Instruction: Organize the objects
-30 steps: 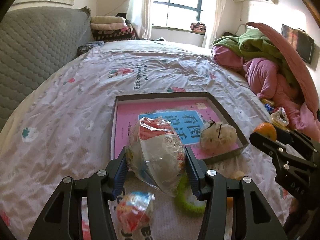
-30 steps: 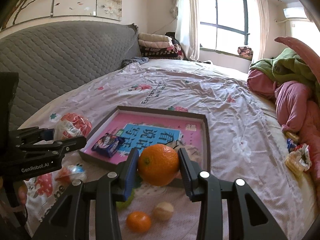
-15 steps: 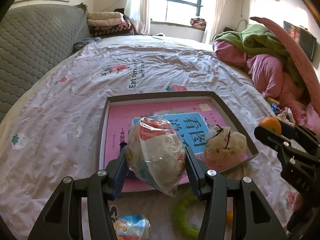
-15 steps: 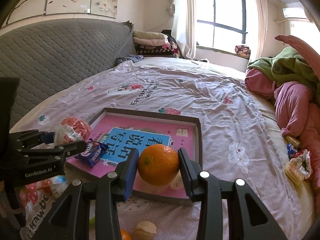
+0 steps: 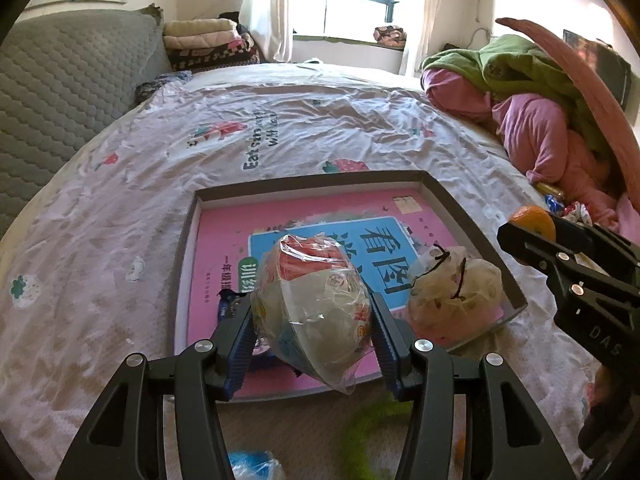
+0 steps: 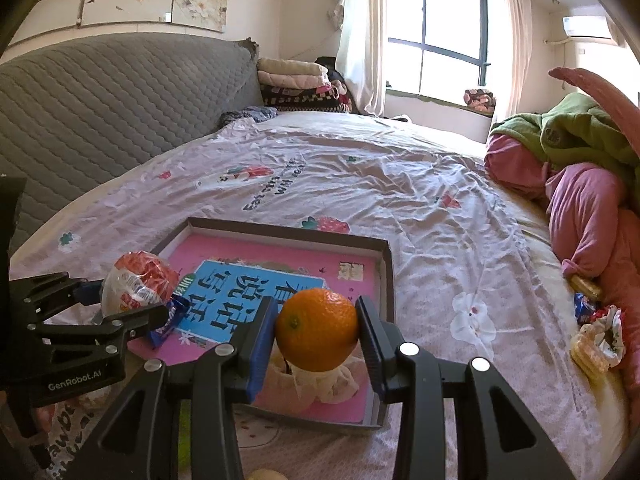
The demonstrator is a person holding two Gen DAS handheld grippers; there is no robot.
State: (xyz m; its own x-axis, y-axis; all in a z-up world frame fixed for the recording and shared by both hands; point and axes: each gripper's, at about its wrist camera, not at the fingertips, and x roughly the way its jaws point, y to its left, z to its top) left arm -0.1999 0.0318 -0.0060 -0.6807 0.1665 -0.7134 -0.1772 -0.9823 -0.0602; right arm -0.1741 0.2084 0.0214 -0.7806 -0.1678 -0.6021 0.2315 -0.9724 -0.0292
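My left gripper (image 5: 312,320) is shut on a clear plastic snack bag (image 5: 310,308) with a red top, held over the near edge of the shallow grey box tray (image 5: 468,224). The tray holds a pink and blue book, a blue snack packet (image 6: 168,320) and a tied cream mesh bag (image 5: 456,296). My right gripper (image 6: 316,330) is shut on an orange (image 6: 316,330), above the tray's near right part and over the mesh bag (image 6: 320,380). The left gripper and its bag (image 6: 138,284) show at the left of the right wrist view.
The tray lies on a bed with a strawberry-print sheet (image 5: 280,112). A green ring (image 5: 360,432) and a blue-topped packet (image 5: 252,464) lie near the front. Pink and green bedding (image 6: 580,184) piles at the right, with snack wrappers (image 6: 596,336) beside it. A grey headboard (image 6: 100,96) runs along the left.
Both grippers have moved forward over the tray, still holding their loads. The loose items on the sheet have slid down out of view.
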